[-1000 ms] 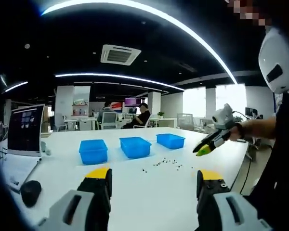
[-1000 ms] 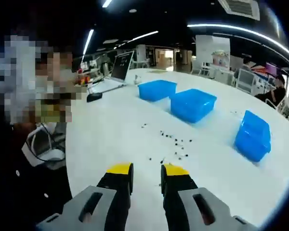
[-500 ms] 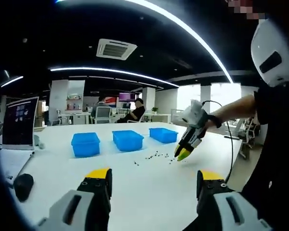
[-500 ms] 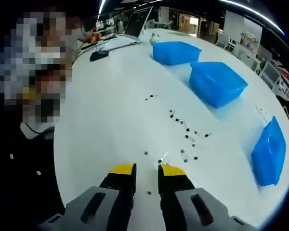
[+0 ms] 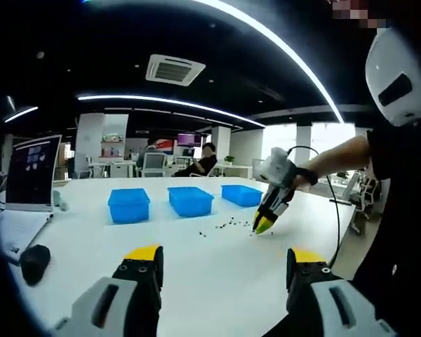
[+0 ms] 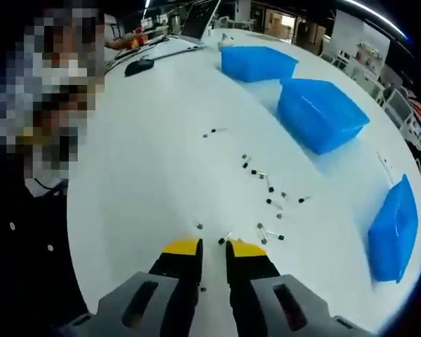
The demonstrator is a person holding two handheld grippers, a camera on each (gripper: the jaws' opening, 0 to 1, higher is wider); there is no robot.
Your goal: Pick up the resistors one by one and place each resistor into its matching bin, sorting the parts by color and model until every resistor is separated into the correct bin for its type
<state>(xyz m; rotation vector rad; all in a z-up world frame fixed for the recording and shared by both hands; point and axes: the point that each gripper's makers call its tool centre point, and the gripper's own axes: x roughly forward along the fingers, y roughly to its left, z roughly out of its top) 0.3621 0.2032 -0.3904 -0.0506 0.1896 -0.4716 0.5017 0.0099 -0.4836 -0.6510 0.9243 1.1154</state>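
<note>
White worktop (image 6: 140, 161) carries the scattered resistors (image 6: 266, 200) short of three blue bins (image 6: 319, 112). My right tool (image 6: 211, 247), jaws nearly together, should straddle one part; left tool (image 5: 224, 256) waits apart.

Right gripper (image 6: 212, 247) has dropped low over the bench (image 6: 147, 161), yellow tips now at the near edge of the scattered resistors (image 6: 263, 193), and its fingers (image 6: 182, 247) have narrowed to a thin gap. Left gripper (image 5: 224, 256) holds wide.
</note>
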